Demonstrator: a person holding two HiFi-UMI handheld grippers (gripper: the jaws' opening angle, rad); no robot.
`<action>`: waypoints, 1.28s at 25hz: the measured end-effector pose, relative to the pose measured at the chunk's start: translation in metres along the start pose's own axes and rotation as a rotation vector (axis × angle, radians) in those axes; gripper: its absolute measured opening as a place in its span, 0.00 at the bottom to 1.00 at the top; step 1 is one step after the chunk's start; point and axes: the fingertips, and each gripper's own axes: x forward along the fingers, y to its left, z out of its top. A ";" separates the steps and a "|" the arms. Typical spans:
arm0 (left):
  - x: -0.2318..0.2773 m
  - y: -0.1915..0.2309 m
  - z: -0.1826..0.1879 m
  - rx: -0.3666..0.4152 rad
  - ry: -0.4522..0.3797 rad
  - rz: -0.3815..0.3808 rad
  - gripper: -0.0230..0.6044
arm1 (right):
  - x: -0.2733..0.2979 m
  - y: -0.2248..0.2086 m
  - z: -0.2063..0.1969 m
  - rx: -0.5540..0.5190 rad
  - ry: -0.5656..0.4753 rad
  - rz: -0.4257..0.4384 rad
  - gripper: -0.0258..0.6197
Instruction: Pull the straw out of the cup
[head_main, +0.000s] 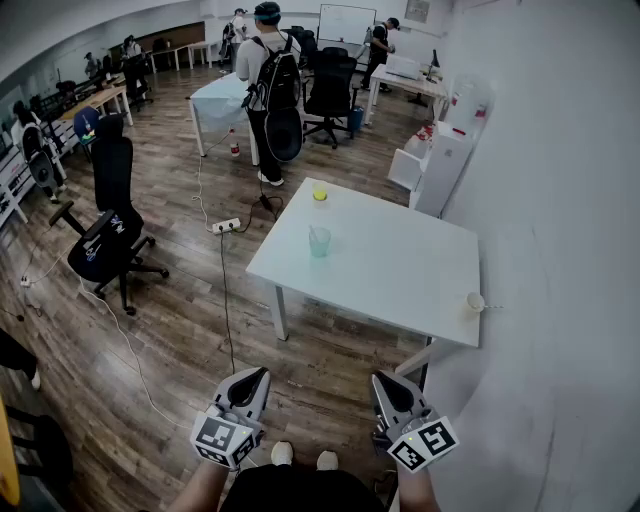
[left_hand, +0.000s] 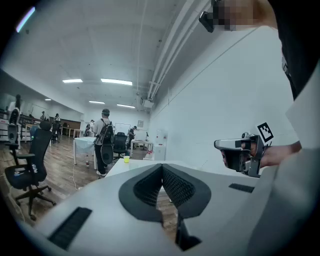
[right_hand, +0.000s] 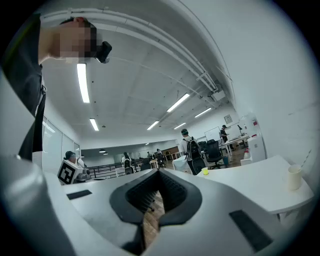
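White table (head_main: 400, 270) bears cup (head_main: 475, 301) at its right edge.

A white counter (head_main: 400, 270) is being shown right of the frame's centre, standing on a wooden floor (head_main: 180, 330). A small yellow container (head_main: 319, 193) is being carried at its far corner. A black office chair (head_main: 110, 235) is being seen at the left, and a power strip (head_main: 227, 226) is lying between chair and counter. At the upper centre a person (head_main: 258, 130) wearing a black backpack (head_main: 280, 80) is standing beside a pale-blue table (head_main: 220, 98), with a whiteboard (head_main: 346, 22) behind.
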 end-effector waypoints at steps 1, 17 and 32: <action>0.000 -0.001 0.000 0.002 0.000 0.000 0.06 | -0.001 0.000 0.001 -0.002 -0.001 0.002 0.07; -0.001 0.010 0.004 0.001 -0.029 -0.018 0.06 | 0.008 0.009 0.005 -0.003 -0.021 0.016 0.07; -0.017 0.049 -0.005 0.040 -0.005 -0.054 0.06 | 0.033 0.040 -0.008 0.017 -0.029 -0.024 0.07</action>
